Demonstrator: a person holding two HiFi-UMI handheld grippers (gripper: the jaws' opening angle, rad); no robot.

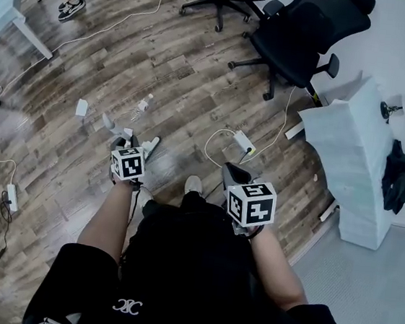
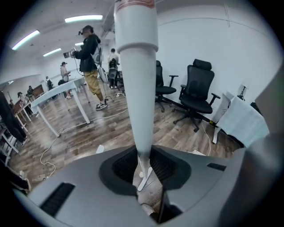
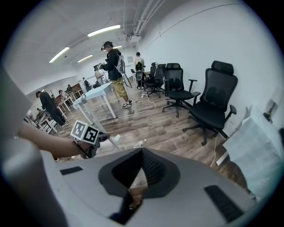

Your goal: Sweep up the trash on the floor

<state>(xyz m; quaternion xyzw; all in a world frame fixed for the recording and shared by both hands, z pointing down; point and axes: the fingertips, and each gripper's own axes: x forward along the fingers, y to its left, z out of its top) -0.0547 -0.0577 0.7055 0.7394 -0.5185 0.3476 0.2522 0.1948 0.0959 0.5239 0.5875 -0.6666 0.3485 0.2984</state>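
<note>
Two grippers hang low over the wood floor (image 1: 77, 180). The left gripper (image 1: 126, 145) is clamped on a white pole (image 2: 135, 66), likely a broom's handle, and holds it upright, probably so its foot can drag across the boards. The right gripper (image 1: 235, 176), just nearer than the power strip (image 1: 243, 142), has its jaw tips together on nothing. The trash is unswept: a paper scrap (image 1: 81, 107) and a crumpled piece (image 1: 144, 104) lie well left of the power strip. Beyond the strip stands a black office chair (image 1: 304, 38).
</note>
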